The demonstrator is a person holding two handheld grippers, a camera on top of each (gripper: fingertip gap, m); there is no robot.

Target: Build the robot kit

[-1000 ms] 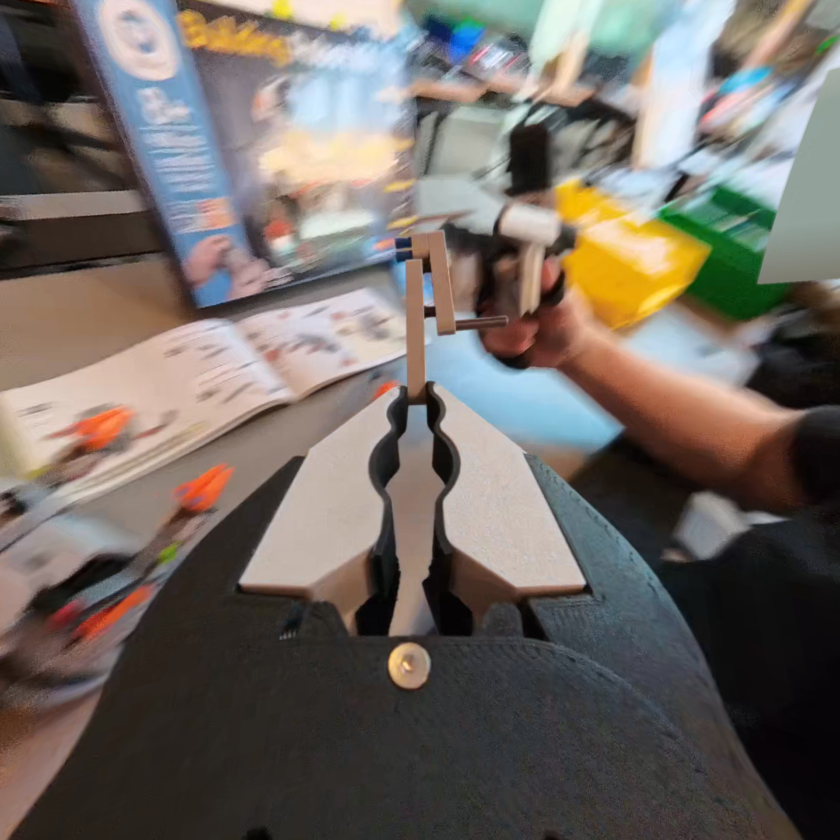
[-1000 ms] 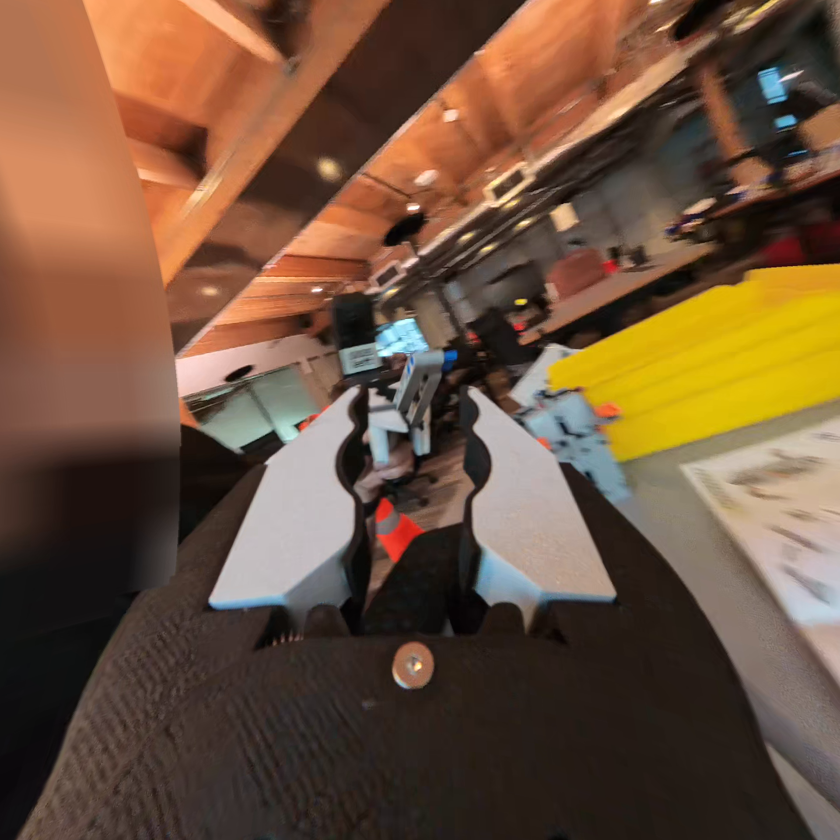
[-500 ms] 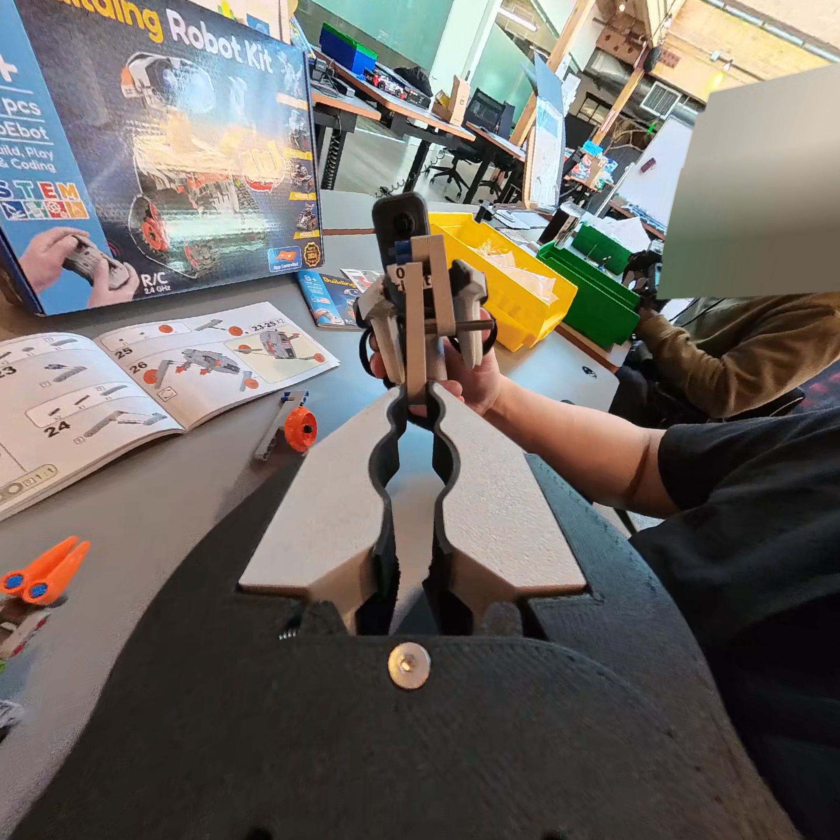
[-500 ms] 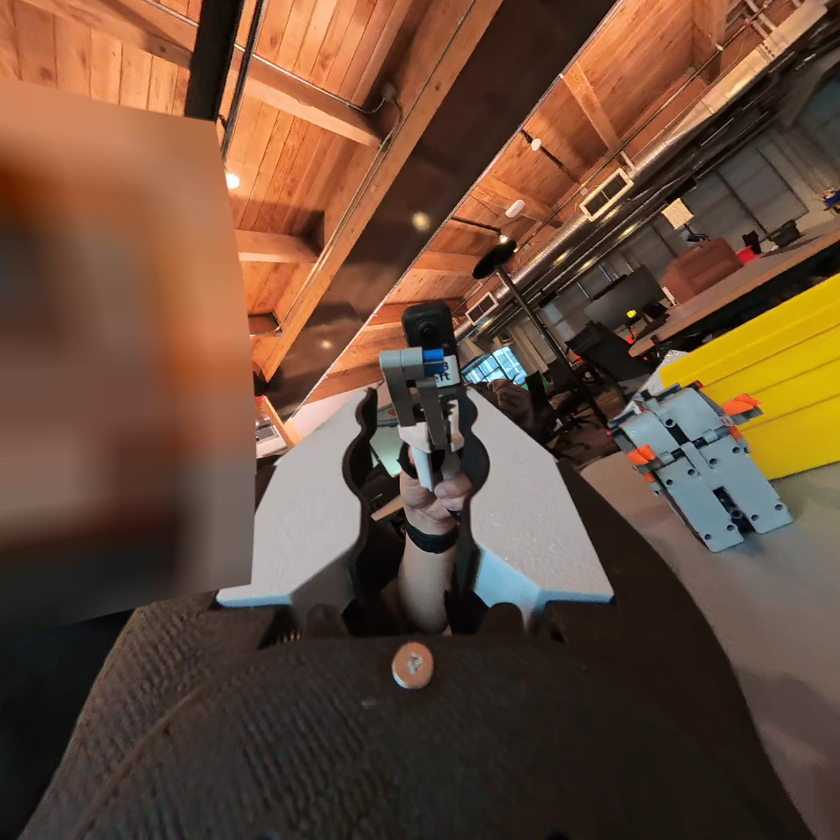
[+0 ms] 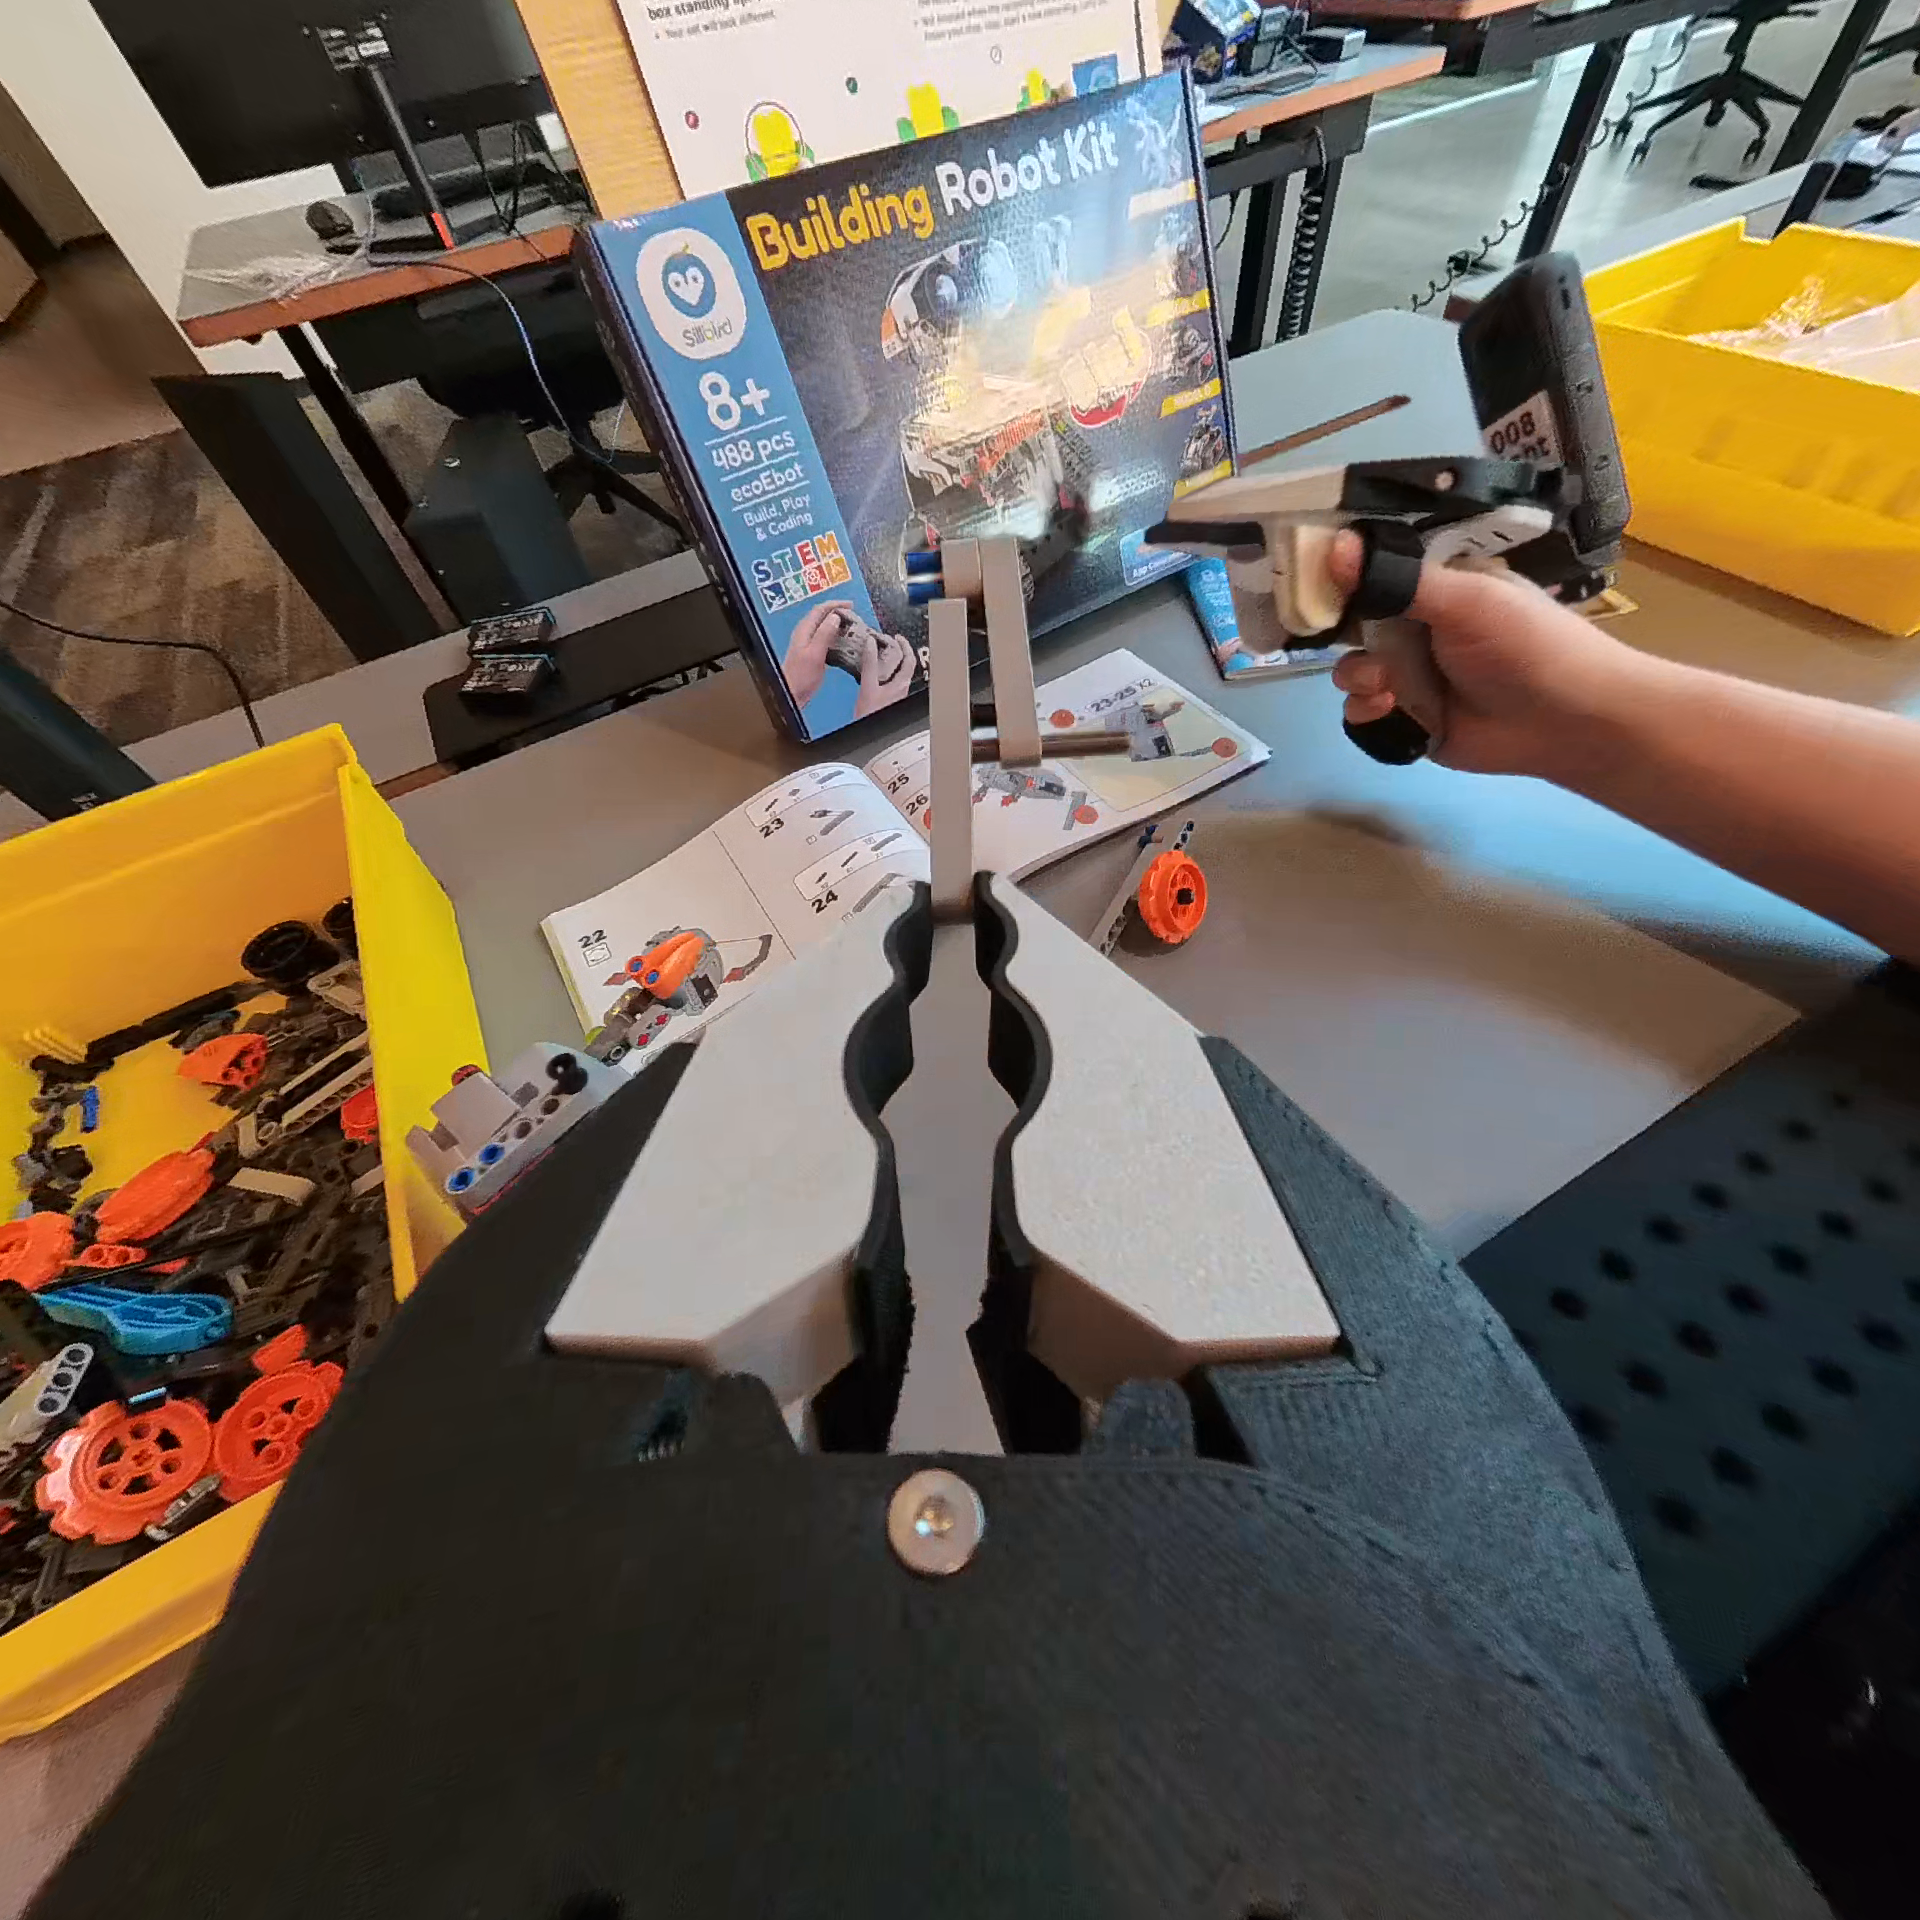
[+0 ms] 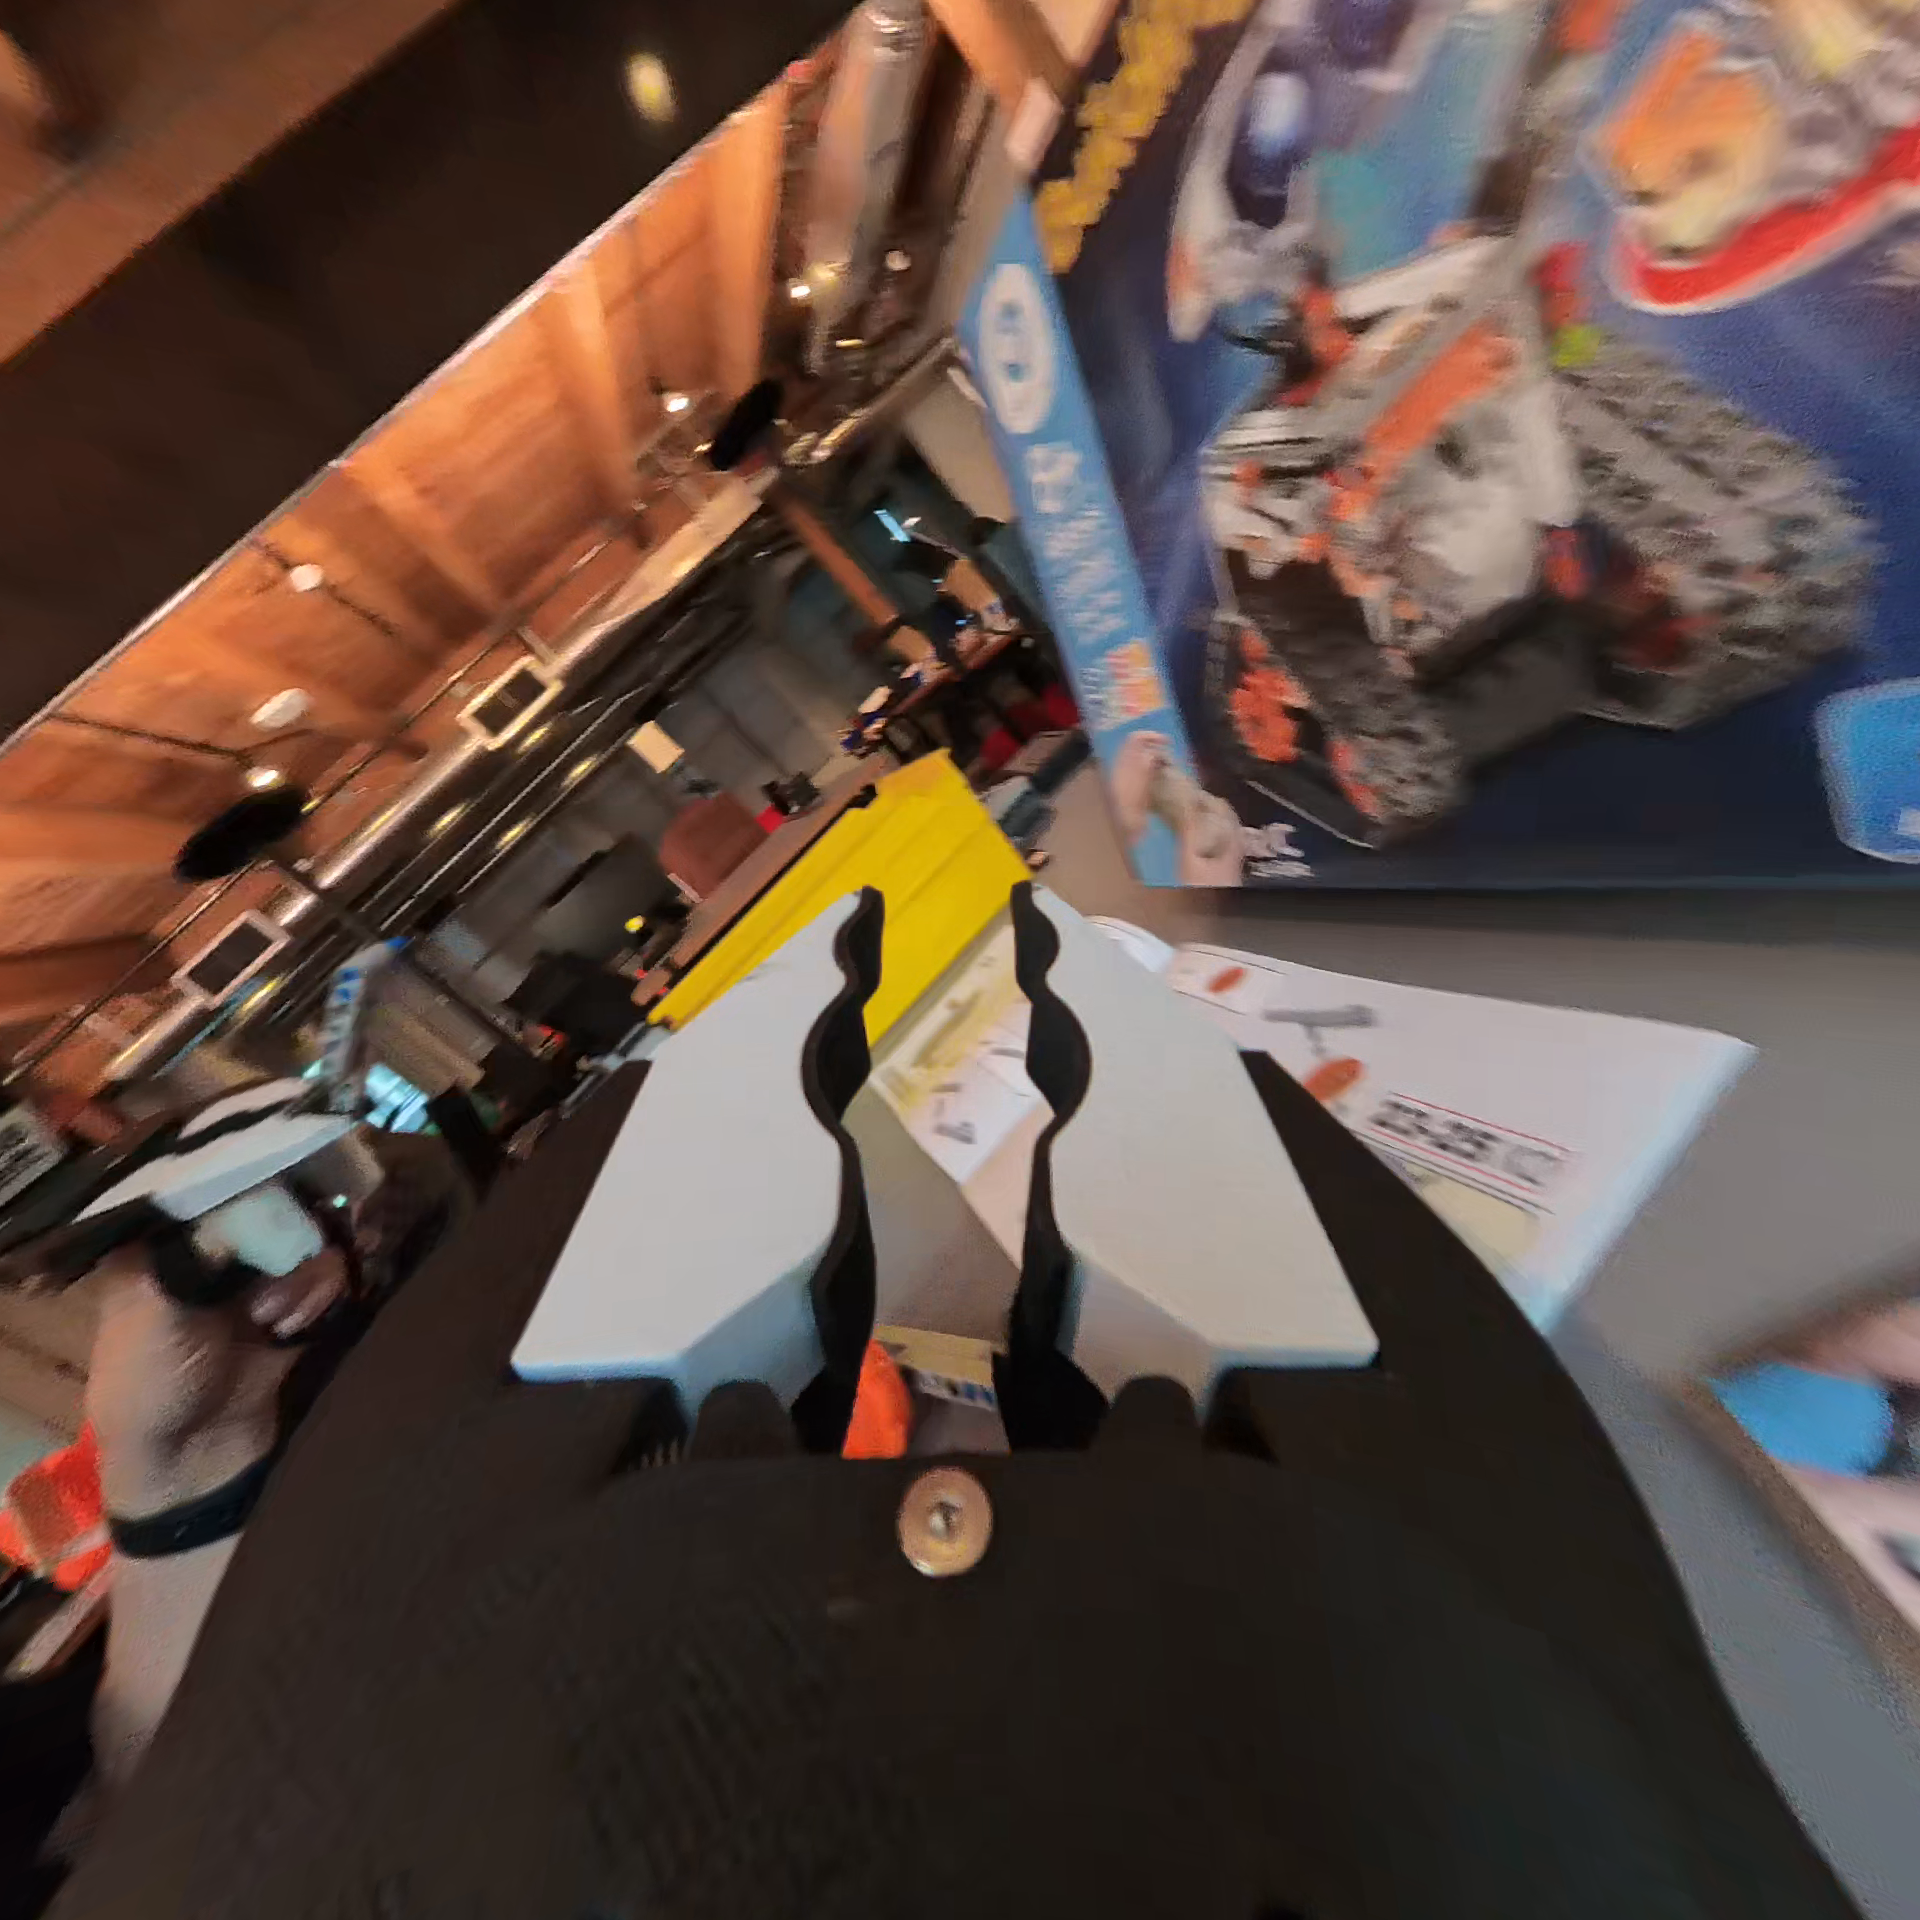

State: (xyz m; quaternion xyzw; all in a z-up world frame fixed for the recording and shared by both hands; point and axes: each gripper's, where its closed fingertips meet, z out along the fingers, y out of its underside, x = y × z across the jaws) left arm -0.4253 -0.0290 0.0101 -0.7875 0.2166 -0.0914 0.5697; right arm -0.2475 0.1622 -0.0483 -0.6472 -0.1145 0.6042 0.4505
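Note:
My left gripper (image 5: 951, 906) is shut on the lower end of a grey beam assembly (image 5: 948, 727). It is two upright grey beams joined at the top by blue pins, with a dark axle (image 5: 1049, 744) sticking out to the right. It is held above the table. My right gripper (image 6: 940, 914) is open and empty, tilted above an open instruction booklet (image 6: 1434, 1101). In the left wrist view the right gripper (image 5: 1184, 525), held by a hand (image 5: 1455, 675), is up and to the right of the assembly, apart from it.
A kit box (image 5: 935, 364) stands behind the booklet (image 5: 831, 852). A yellow bin (image 5: 405, 935) of loose parts is at left, another yellow bin (image 5: 1766, 416) at back right. An orange wheel on a beam (image 5: 1169, 899) and a grey part-build (image 5: 520, 1117) lie on the table. Left tips to right tips: about 25 cm.
The right gripper has moved away from directly in front of the beam assembly, off to the right, and turned toward the box and booklet. The left gripper's view has swung left; its hold is unchanged.

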